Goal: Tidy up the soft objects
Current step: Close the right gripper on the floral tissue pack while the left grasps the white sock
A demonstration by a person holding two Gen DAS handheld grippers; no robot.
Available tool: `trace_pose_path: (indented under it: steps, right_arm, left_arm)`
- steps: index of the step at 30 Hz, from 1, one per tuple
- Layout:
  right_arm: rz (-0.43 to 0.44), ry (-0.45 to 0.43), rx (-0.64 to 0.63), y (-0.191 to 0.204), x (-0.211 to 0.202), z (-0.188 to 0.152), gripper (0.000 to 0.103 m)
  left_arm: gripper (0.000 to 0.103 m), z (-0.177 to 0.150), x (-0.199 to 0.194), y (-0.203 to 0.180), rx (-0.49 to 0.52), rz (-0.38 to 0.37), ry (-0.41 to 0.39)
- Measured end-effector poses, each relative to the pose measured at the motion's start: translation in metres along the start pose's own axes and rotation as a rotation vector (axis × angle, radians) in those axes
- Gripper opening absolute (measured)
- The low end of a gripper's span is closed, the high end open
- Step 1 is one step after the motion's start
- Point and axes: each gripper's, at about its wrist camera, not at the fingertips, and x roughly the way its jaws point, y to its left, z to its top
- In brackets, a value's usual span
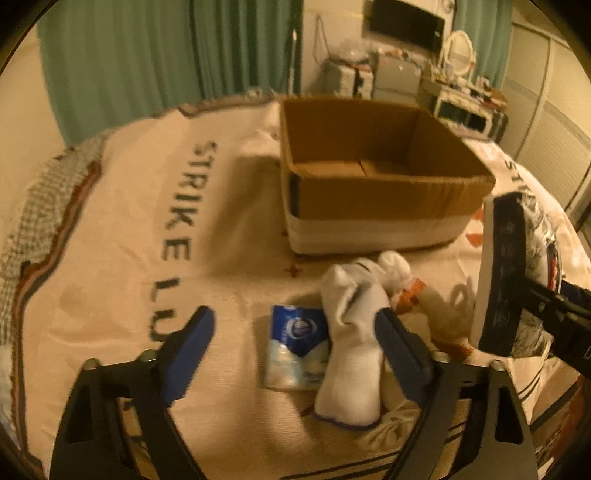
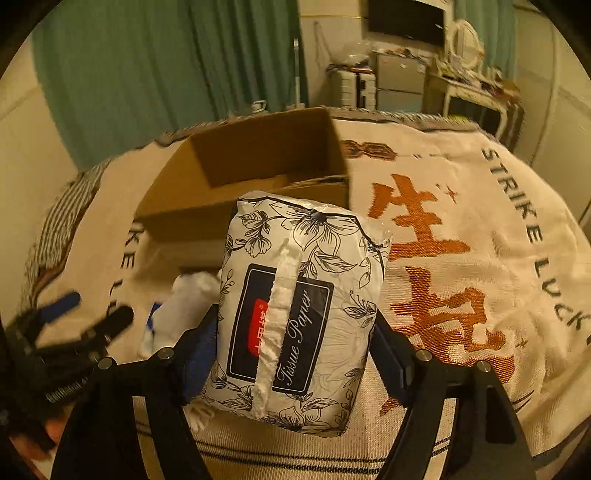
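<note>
An open cardboard box [image 1: 373,206] stands on the bed; it also shows in the right wrist view [image 2: 177,218]. My right gripper [image 2: 295,332] is shut on a floral tissue paper pack [image 2: 299,310] and holds it above the blanket in front of the box; the pack also shows in the left wrist view [image 1: 517,273]. My left gripper [image 1: 295,350] is open above a blue tissue packet [image 1: 295,347] and a white sock [image 1: 351,347]. A stuffed duck toy [image 1: 436,310] lies to the right of the sock.
A cream blanket [image 1: 122,236] with "STRIKE LUCK" lettering covers the bed. Green curtains [image 1: 147,55], a cluttered dresser with a mirror [image 1: 461,85] and a wall TV [image 1: 406,22] stand behind the bed.
</note>
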Motion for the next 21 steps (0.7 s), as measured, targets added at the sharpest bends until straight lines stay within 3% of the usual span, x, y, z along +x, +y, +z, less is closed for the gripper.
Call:
trace_pose_path:
  steps: [7, 12, 13, 15, 17, 21]
  right_arm:
    - [0.009, 0.024, 0.032, -0.010, 0.016, 0.003, 0.075]
    - [0.003, 0.021, 0.006, -0.009, 0.024, 0.005, 0.075]
    - [0.004, 0.022, 0.008, -0.009, 0.025, 0.005, 0.075]
    - [0.007, 0.023, 0.008, -0.010, 0.027, 0.006, 0.075]
    - [0.006, 0.021, 0.006, -0.010, 0.027, 0.005, 0.075]
    - [0.004, 0.020, 0.002, -0.012, 0.024, 0.004, 0.074]
  left_arm:
    - [0.083, 0.004, 0.037, -0.010, -0.037, -0.104, 0.106]
    - [0.082, 0.004, 0.046, -0.019, -0.021, -0.093, 0.123]
    - [0.077, 0.004, 0.047, -0.020, -0.023, -0.100, 0.125]
    - [0.057, 0.003, 0.049, -0.022, -0.025, -0.144, 0.144]
    - [0.047, 0.002, 0.047, -0.025, -0.020, -0.172, 0.148]
    - [0.039, 0.000, 0.036, -0.030, 0.027, -0.162, 0.139]
